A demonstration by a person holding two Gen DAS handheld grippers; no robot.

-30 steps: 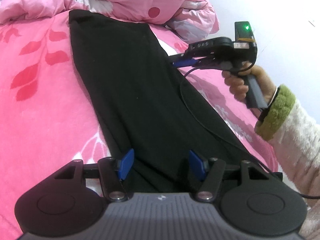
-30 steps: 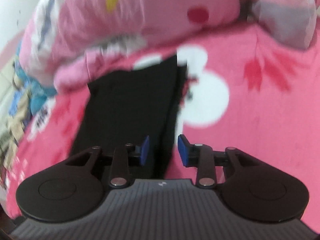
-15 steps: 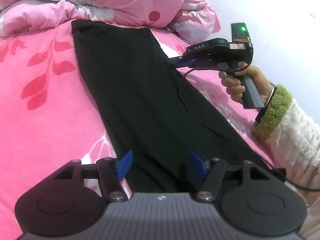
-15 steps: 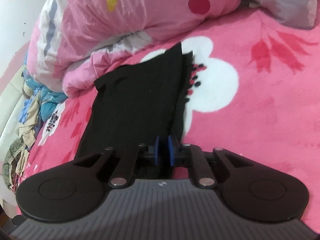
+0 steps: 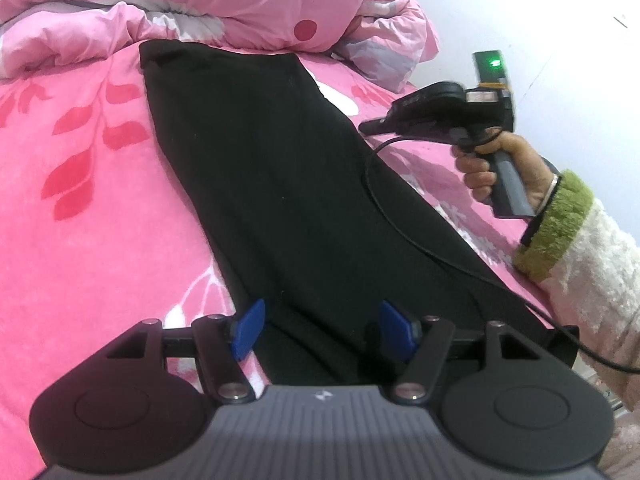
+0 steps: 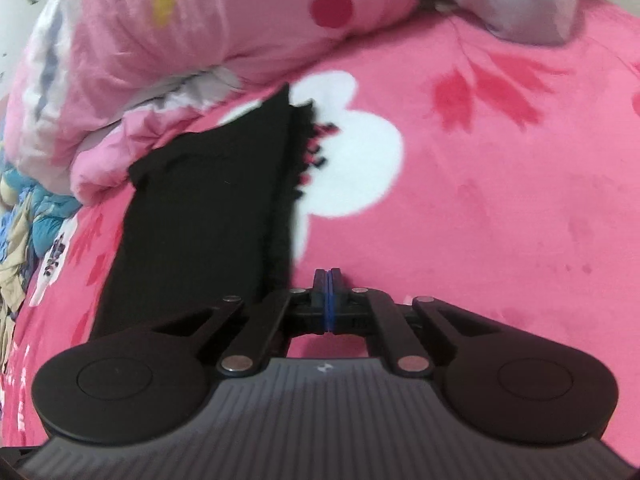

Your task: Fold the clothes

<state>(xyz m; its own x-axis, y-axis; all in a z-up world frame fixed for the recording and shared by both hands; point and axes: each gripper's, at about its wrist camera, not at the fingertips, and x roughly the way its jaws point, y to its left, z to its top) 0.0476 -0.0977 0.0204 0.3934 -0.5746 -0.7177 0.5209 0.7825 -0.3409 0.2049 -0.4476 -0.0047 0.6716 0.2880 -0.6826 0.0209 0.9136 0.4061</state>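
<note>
A long black garment (image 5: 260, 180) lies flat on the pink bedspread (image 5: 80, 200), narrow end near me. My left gripper (image 5: 322, 332) is open, its blue pads (image 5: 248, 328) standing either side of the garment's near end without pressing it. The right gripper (image 6: 328, 280) is shut, pads together with nothing visible between them, over pink bedspread just right of the garment's (image 6: 208, 208) fringed edge. From the left wrist view the right gripper (image 5: 365, 127) hovers at the garment's right edge, held by a hand (image 5: 492, 160) in a white sleeve with a green cuff.
A crumpled pink duvet (image 5: 240, 0) is piled at the far end of the garment. A black cable (image 5: 384, 216) trails across the cloth from the right gripper. A white wall (image 5: 560, 20) borders the bed at right. Loose clothes (image 6: 16, 240) lie beyond the left edge.
The right gripper's pads closed from a small gap to fully together, and it shifted right, off the garment's edge onto bare bedspread. The left gripper stayed put.
</note>
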